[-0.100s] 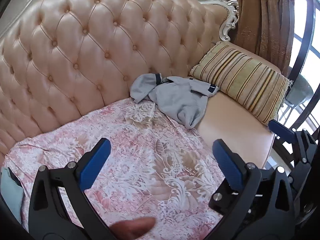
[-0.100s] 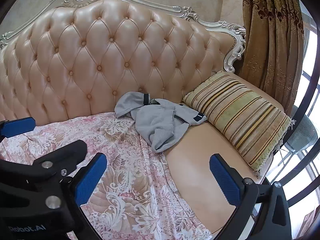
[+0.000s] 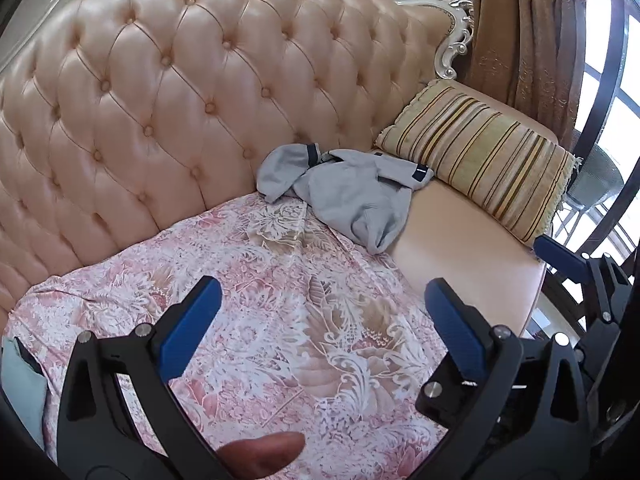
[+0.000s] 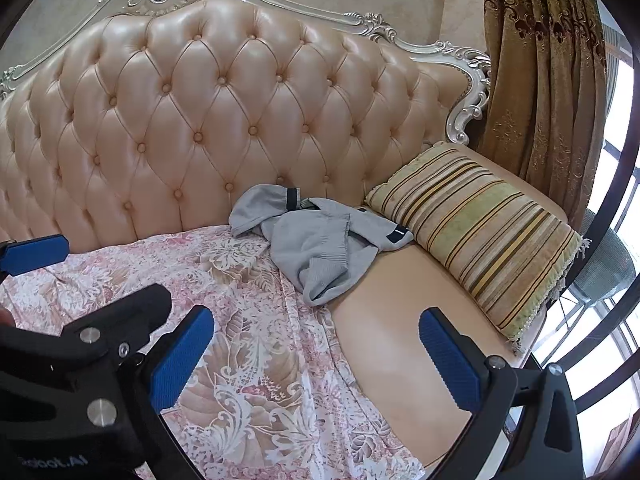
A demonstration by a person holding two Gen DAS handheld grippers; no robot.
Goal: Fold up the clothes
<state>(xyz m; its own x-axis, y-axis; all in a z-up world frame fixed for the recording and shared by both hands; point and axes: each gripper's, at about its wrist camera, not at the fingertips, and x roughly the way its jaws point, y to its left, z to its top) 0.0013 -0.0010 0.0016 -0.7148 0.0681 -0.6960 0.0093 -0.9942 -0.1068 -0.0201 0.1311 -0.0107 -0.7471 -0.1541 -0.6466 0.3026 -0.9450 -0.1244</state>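
A crumpled grey garment [image 3: 348,196] [image 4: 320,244] with dark trim lies at the back of the sofa seat, half on the pink floral cover [image 3: 260,300] [image 4: 256,340], beside a striped cushion. My left gripper [image 3: 320,320] hovers open over the cover, well short of the garment, with nothing between its blue pads. My right gripper [image 4: 316,352] is also open and empty, above the cover's edge and the bare seat. A blue pad of the right gripper [image 3: 560,256] shows at the right of the left wrist view, and a blue pad of the left gripper [image 4: 34,254] shows at the left of the right wrist view.
A tufted peach leather sofa back [image 3: 180,100] [image 4: 220,120] rises behind. The striped cushion [image 3: 480,156] [image 4: 476,232] lies at the right end. Brown curtains [image 4: 540,60] and a window are at the right. A pale blue cloth [image 3: 20,380] shows at the far left. A fingertip [image 3: 264,454] sits at the bottom.
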